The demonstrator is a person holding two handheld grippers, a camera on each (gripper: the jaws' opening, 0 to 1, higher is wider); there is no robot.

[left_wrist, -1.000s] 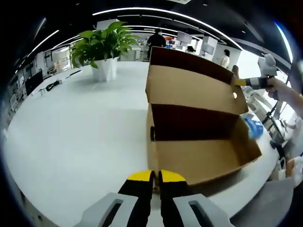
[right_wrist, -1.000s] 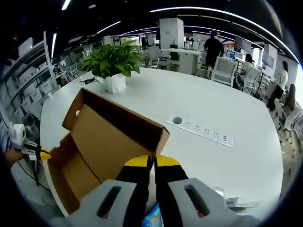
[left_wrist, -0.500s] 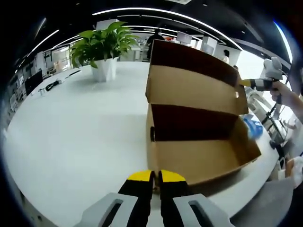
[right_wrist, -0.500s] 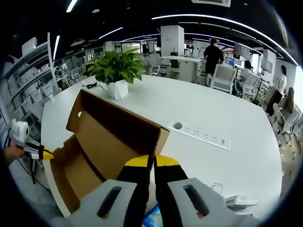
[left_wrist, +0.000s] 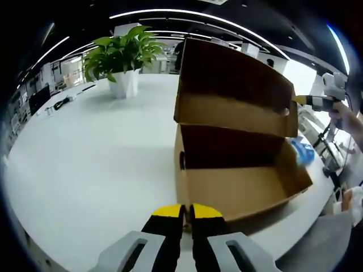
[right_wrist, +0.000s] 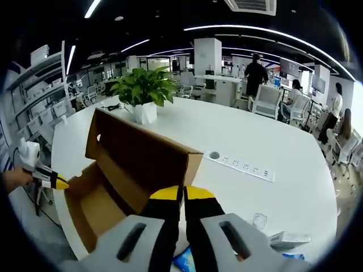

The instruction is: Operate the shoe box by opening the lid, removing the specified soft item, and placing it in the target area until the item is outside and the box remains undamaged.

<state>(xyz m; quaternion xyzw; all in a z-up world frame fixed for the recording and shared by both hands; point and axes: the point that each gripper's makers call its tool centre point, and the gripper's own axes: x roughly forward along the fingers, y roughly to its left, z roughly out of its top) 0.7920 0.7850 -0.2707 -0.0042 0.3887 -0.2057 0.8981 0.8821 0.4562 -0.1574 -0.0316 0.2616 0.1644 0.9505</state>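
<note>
Around the white bench
A potted plant stands on it, a power strip lies flat; office chairs beyond.

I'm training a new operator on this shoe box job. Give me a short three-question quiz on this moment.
1. True or false: the shoe box lid is raised.
2. What stands on the white table beyond the shoe box: A a potted plant, B a desk lamp, C a kettle?
3. Fill in: in the right gripper view, the right gripper has its jaws ____ on the lid's edge.

Key
1. True; the lid stands up from the box's far side, the inside open to view.
2. A, the potted plant in a white pot.
3. Closed. The left gripper is also shut, at the box's near wall.
</note>
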